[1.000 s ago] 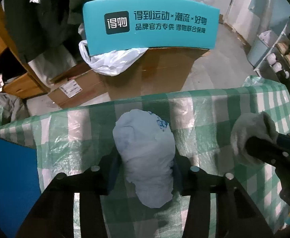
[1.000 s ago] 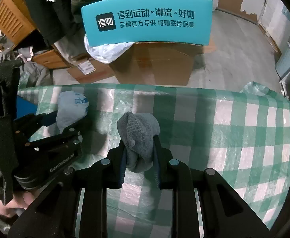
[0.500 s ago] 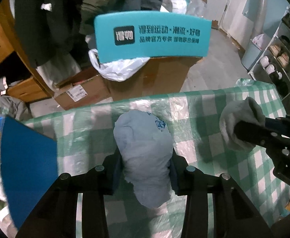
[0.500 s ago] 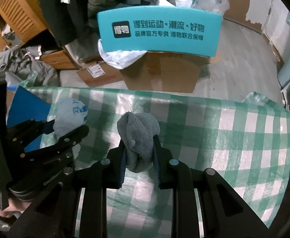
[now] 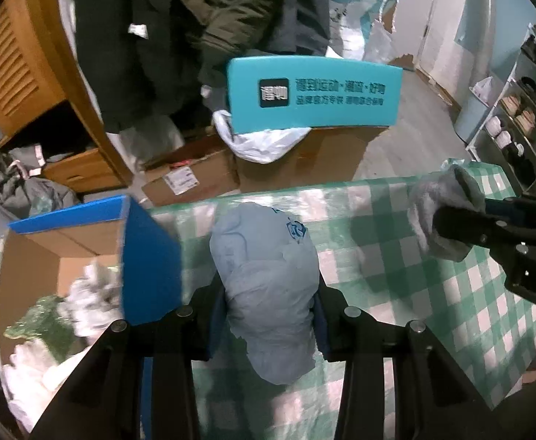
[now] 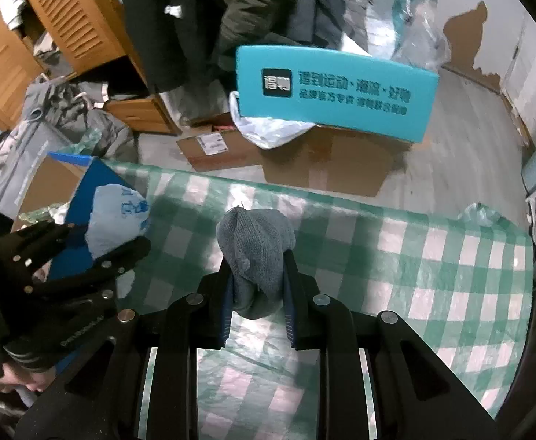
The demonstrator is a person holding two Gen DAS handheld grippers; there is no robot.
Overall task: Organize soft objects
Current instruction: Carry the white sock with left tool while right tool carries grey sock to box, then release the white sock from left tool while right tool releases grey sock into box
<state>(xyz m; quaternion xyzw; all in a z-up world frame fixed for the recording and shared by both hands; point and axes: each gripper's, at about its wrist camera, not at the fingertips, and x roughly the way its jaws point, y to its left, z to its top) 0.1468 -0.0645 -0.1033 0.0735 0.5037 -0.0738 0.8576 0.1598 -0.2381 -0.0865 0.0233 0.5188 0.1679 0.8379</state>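
My left gripper (image 5: pixel 268 315) is shut on a pale blue-white plastic bag bundle (image 5: pixel 268 278), held above the green checked tablecloth (image 5: pixel 378 256). The same bundle (image 6: pixel 116 223) shows in the right wrist view, at the left, inside the left gripper (image 6: pixel 95 242). My right gripper (image 6: pixel 259 293) is shut on a grey knitted cloth (image 6: pixel 255 253), lifted over the tablecloth (image 6: pixel 414 275). That cloth (image 5: pixel 440 212) and the right gripper (image 5: pixel 462 216) appear at the right of the left wrist view. An open blue cardboard box (image 5: pixel 147 256) with soft items inside stands at the table's left end.
Beyond the table's far edge sit a teal sign (image 5: pixel 312 95), brown cartons (image 5: pixel 304 157) and a white plastic bag (image 5: pixel 264 143). Dark coats hang by a wooden cabinet (image 5: pixel 18 69). Shelves with shoes (image 5: pixel 517 117) stand at the right. A person's hand (image 6: pixel 15 381) holds the left gripper.
Both grippers rose with their loads. The view slid left, bringing the blue box and its contents into sight beside the left gripper. Both grips stayed closed.
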